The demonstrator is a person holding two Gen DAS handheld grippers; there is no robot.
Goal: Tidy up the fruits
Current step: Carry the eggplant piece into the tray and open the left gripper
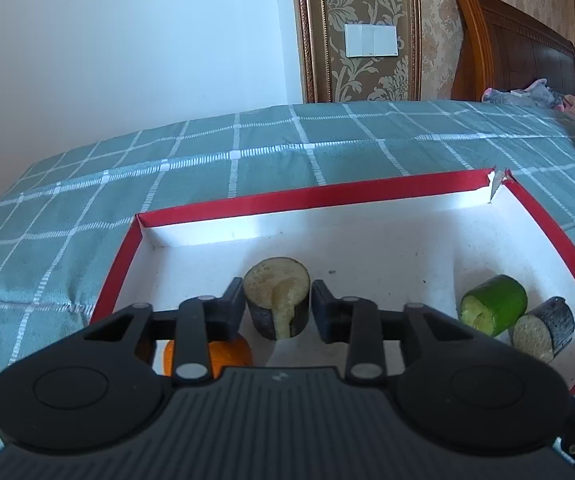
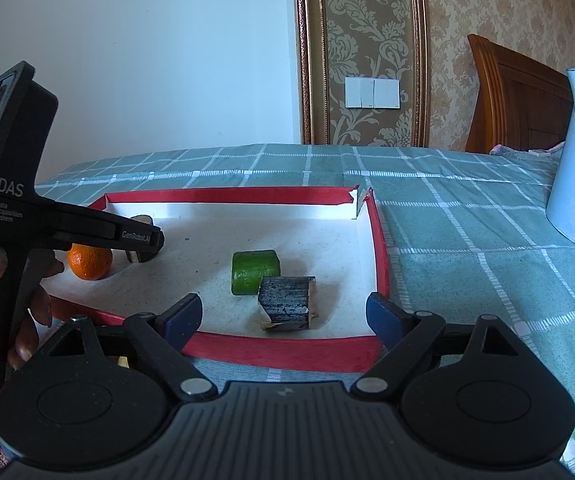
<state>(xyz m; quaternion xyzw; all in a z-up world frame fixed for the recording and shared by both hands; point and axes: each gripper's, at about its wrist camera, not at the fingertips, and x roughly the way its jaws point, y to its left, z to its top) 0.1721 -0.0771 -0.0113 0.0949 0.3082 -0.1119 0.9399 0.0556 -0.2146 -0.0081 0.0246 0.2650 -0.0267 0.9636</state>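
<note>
Inside the tray (image 1: 119,280), left claw (image 1: 277,306) straddles eggplant chunk (image 1: 277,300).

A dark-skinned cut chunk (image 1: 277,300) stands between my jaws, untouched; the orange (image 1: 227,354) sits beneath my left jaw.

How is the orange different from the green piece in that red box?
The orange is whole and round; the green piece is a cut chunk lying on its side. The orange sits at the box's left end, beside the left gripper; the green piece lies toward the right. Both rest on the box's white floor.
</note>
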